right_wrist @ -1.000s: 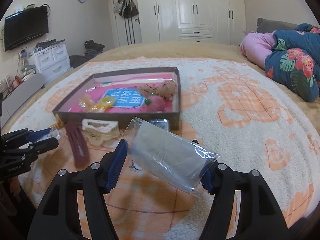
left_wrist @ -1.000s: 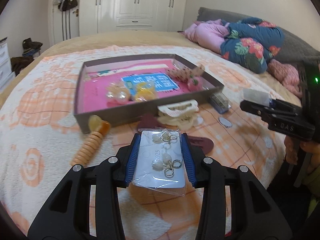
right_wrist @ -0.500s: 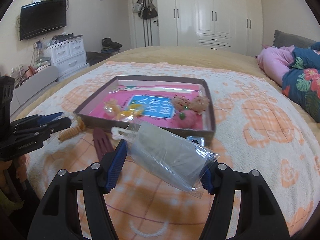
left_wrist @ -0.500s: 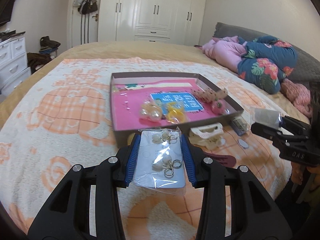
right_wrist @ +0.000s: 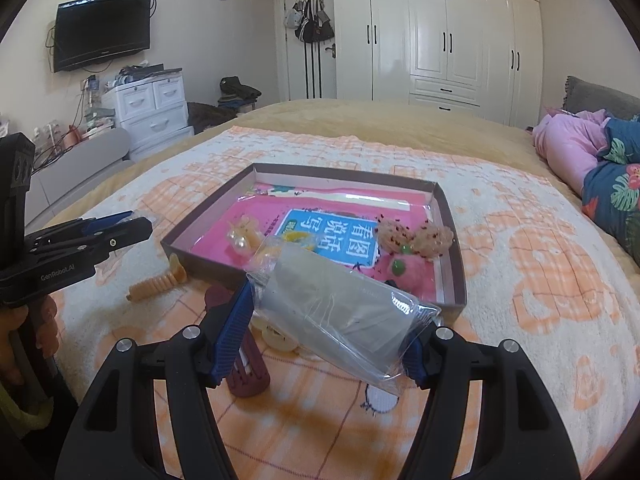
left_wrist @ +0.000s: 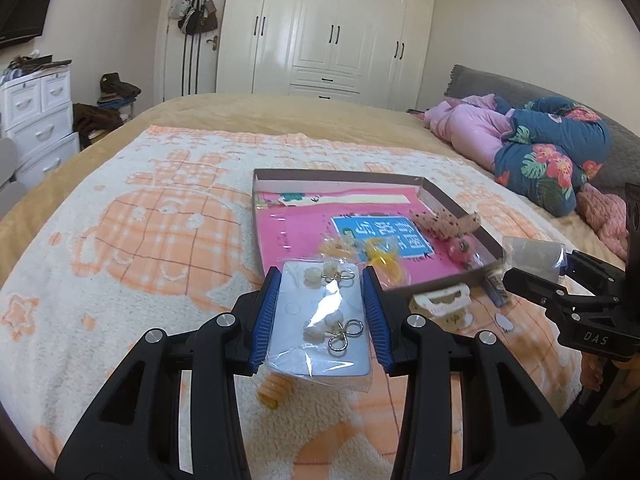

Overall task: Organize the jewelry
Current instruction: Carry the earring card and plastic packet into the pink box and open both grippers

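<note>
A fleecy orange-and-cream blanket (left_wrist: pixel 168 216) is covering the bed, and a shallow brown cardboard box (right_wrist: pixel 452 248) with a glossy pink book inside is lying on it. The right gripper (right_wrist: pixel 328 320) is clenching an empty, crinkled clear plastic bag (right_wrist: pixel 340 312) above the blanket, just before the box. The left gripper (left_wrist: pixel 320 312) is gripping a white earring card (left_wrist: pixel 316 320) in a clear sleeve, bearing two pearl-and-gold earrings, near the box's front corner. Compared with a second ago, both grippers are sitting higher and the box is appearing further right in the left view; a ribbed amber hair clip (right_wrist: pixel 158 284) is lying on the blanket.
</note>
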A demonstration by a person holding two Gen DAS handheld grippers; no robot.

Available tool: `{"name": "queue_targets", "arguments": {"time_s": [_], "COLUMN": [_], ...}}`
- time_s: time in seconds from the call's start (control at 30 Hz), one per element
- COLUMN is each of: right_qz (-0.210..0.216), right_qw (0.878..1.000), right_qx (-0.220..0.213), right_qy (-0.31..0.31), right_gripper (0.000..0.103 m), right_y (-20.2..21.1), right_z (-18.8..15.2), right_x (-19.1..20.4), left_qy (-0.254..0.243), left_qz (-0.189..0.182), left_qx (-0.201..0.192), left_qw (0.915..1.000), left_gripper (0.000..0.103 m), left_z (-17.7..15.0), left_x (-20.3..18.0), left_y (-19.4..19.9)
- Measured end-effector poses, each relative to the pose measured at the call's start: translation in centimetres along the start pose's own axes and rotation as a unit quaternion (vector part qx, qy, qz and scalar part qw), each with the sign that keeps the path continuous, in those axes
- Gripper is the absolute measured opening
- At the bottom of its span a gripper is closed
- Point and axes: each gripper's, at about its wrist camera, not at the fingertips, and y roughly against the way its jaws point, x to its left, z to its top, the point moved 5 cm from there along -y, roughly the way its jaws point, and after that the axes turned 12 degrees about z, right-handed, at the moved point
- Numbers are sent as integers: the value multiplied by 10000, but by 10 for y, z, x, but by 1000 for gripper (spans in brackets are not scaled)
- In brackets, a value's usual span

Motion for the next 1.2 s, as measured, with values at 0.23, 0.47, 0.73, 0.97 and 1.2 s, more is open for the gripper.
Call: {"name": "queue_targets", "arguments": {"time_s": [0.23, 0.47, 0.73, 0.97, 1.2], "right_qz": [-55, -152, -320, -557, -650], "right_qw": [9999, 9996, 9991, 9982, 9978], "right_qx": [-113, -228, -271, -222, -25], "right_qy": [25, -27, -62, -91, -130], "right_gripper": [63, 63, 63, 63, 63], "right_y": [-6, -13, -20, -31, -49], "right_z": [16, 31, 43, 51, 52], "right_x": [-7, -22, -40, -62, -76], "left_qy": [12, 58, -49, -191, -241], "left_qz": [66, 91, 138, 189, 189], "left_qx": [-50, -108, -121, -123, 6], "left_qw": [10000, 9999, 9998, 9996, 9995], "left_gripper": [33, 33, 33, 33, 33], "left_z": [13, 29, 40, 52, 57], "left_x": [1, 2, -5, -15, -20], "left_y": [-8, -18, -34, -57, -82]}}
